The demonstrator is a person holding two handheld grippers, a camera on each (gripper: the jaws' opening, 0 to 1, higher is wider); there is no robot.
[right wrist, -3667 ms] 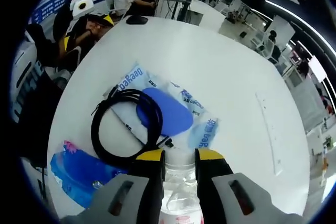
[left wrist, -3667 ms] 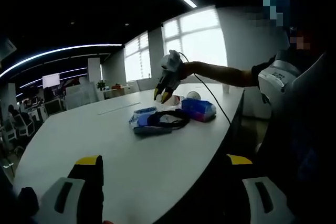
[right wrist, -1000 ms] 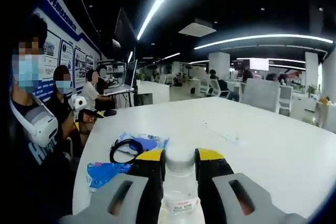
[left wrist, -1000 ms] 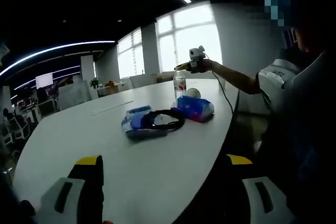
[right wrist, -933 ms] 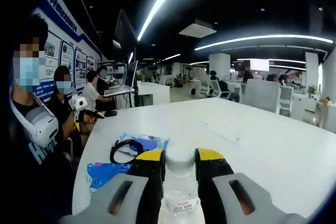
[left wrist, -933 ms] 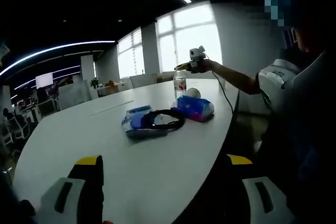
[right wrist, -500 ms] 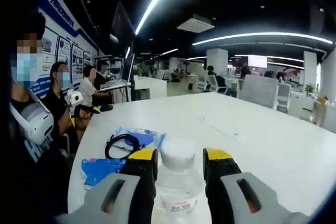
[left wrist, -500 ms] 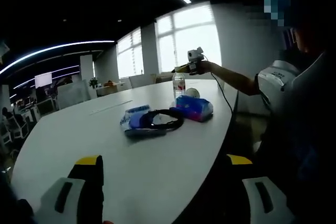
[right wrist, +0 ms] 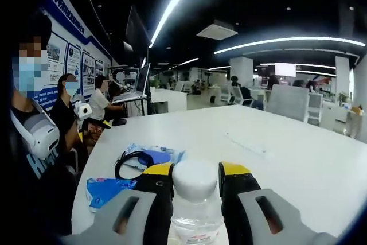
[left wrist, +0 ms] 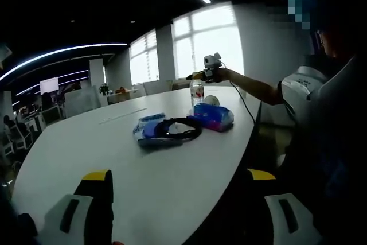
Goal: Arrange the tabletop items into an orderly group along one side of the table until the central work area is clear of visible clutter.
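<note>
Your right gripper has its fingers spread either side of the water bottle, standing upright on the table near the edge. Thin clear plastic, likely light and crushable: grip below the cap. Left gripper fingers released, empty

no legible text on the bottle label, the blue packets or wall posters

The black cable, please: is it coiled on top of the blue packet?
Yes, the black cable lies in a loop over the blue packet on the table.
</note>
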